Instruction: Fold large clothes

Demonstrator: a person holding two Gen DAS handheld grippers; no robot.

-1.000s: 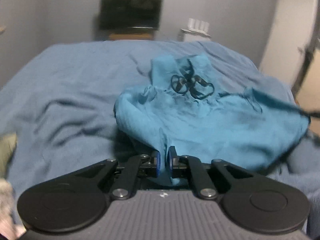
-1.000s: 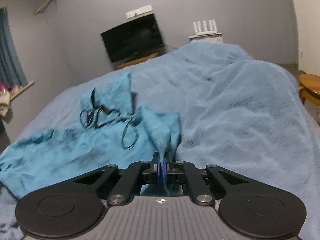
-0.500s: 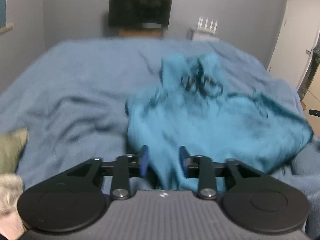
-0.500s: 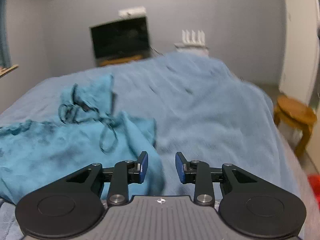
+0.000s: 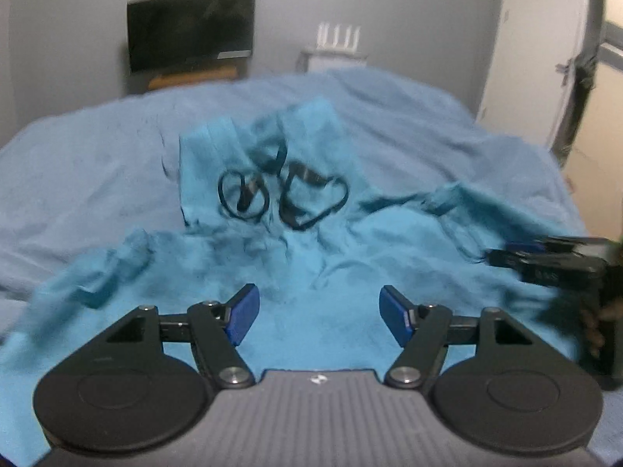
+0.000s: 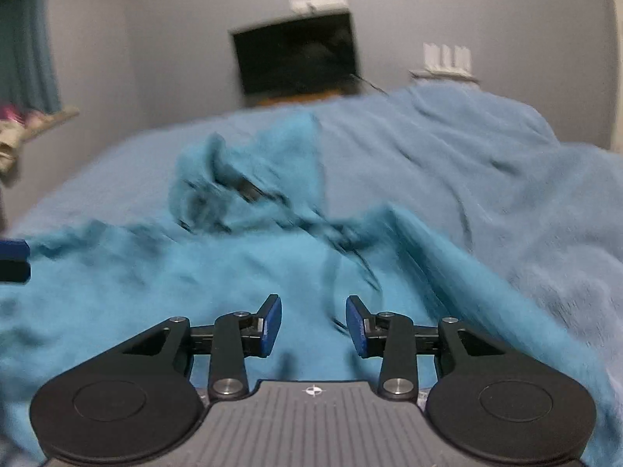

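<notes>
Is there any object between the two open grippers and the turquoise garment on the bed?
Nothing visible. The left gripper and right gripper both hover open directly over the turquoise garment, which lies on the blue blanket. Only its own black drawstrings lie on top.

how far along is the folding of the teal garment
Early. Done: the teal garment lies spread on the bed, drawstrings on top. In hand: nothing; left gripper and right gripper are open above the cloth. Left: every fold; it is still wrinkled, with no neat fold visible.
</notes>
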